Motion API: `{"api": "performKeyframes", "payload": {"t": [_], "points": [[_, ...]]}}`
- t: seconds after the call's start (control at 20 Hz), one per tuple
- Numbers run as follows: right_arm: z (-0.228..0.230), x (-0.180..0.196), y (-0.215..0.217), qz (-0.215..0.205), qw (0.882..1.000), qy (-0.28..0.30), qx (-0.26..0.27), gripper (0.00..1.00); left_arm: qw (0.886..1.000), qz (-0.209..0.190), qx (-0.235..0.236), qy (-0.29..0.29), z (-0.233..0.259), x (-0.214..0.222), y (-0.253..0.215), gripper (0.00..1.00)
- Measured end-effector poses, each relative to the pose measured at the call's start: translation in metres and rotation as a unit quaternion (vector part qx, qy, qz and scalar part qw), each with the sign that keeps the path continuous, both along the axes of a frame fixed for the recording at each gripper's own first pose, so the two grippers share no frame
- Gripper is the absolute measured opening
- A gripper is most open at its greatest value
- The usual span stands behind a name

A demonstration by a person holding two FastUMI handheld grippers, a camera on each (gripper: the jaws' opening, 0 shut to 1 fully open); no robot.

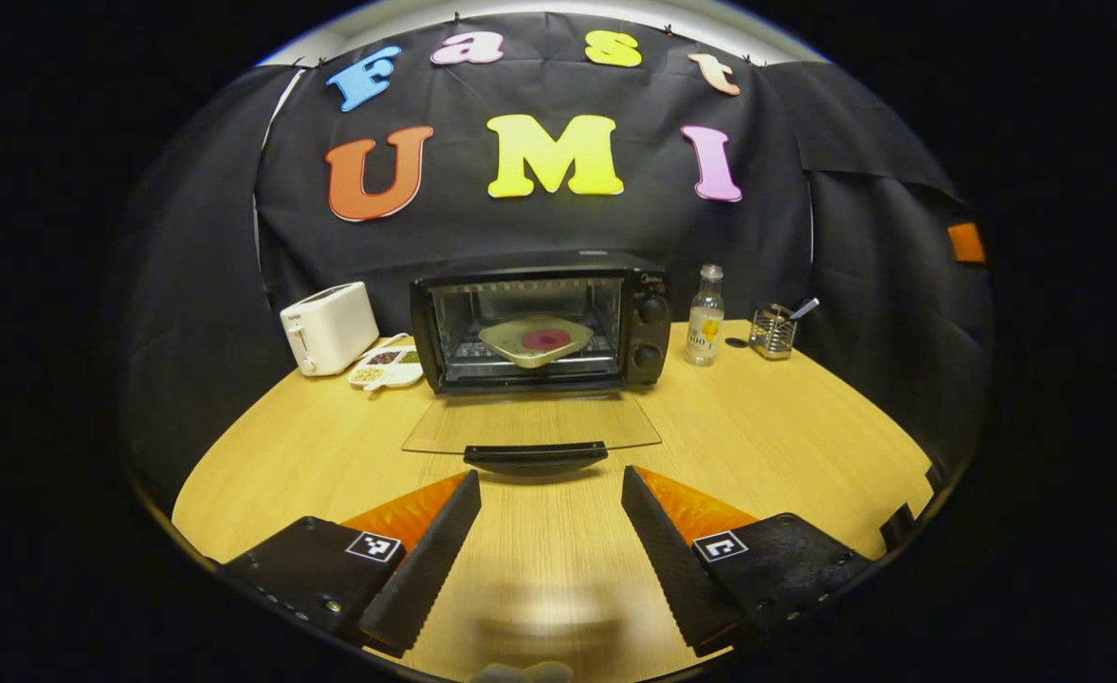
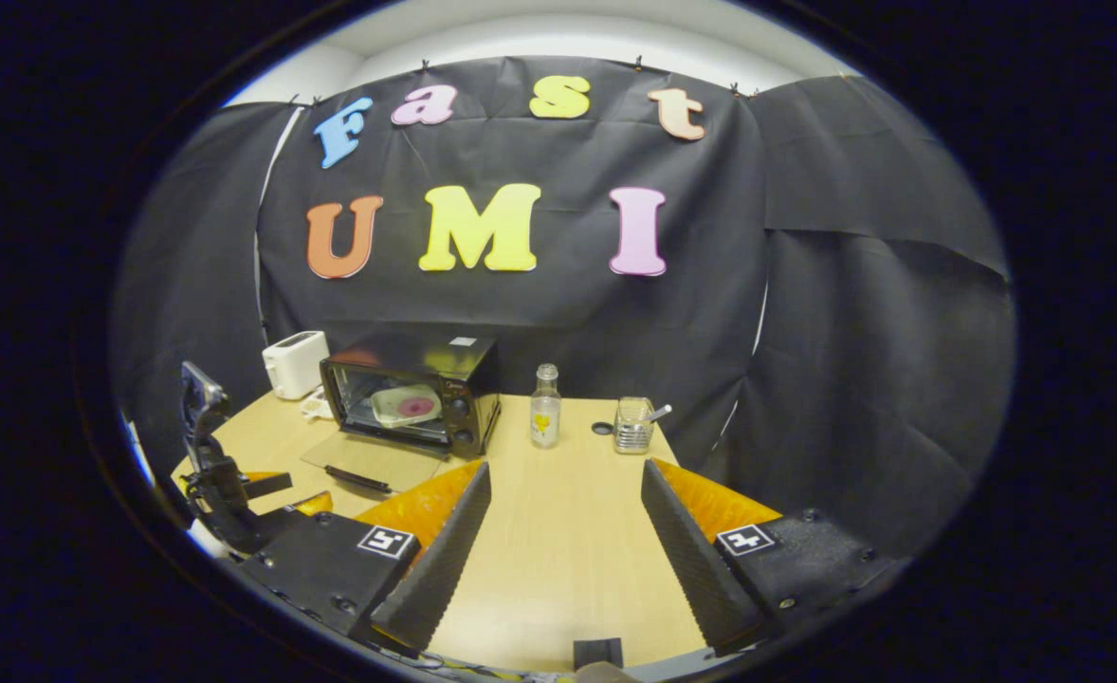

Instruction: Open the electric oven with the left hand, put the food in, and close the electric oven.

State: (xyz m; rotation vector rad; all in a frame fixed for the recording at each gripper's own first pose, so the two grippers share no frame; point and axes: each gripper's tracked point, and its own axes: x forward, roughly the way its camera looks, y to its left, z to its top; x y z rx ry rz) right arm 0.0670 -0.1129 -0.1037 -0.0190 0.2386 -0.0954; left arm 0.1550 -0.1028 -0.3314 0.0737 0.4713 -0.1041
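Oven (image 1: 540, 321) sits toward the back edge of the worktop (image 1: 786, 417), a bit left of centre, w/ its glass door (image 1: 530, 424) dropped flat toward the front edge and the dark handle (image 1: 535, 455) at the door's near lip. Food, a pale plate (image 1: 537, 340) w/ a red patch, is already inside on the rack, so what's left looks like the close. Left gripper (image 1: 549, 517) hangs just short of the handle, jaws spread wide, nothing in them; right gripper (image 2: 566, 526) is also spread and empty, well off toward the worktop's right side. To do it well: bring the left fingers low, get under or around the handle at its middle, not a corner, lift in an arc about the hinge, go slow at the top so the door seats w/o jolting the plate. Keep the right one clear of the bottle (image 1: 705, 327) and the wire holder (image 1: 773, 331) by the back right.
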Motion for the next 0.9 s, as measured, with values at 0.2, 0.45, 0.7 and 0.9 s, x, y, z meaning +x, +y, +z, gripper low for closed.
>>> {"api": "performKeyframes", "payload": {"t": [0.2,0.45,0.7,0.9], "points": [[-0.006,0.012,-0.017,0.016,1.0,0.011,-0.004,0.96,1.0,0.017,0.004,0.017,-0.036,0.028,0.001,0.95],[-0.017,0.029,-0.029,0.023,0.999,0.036,-0.001,0.96,0.999,0.034,0.007,0.029,-0.07,0.068,0.006,0.95],[-0.025,0.045,-0.028,0.015,0.998,0.054,0.0,1.0,0.998,0.029,0.001,0.06,-0.097,0.083,0.009,0.95],[-0.026,0.054,-0.02,0.014,0.998,0.061,0.008,0.96,0.997,0.029,0.0,0.066,-0.1,0.086,0.013,0.97]]}}
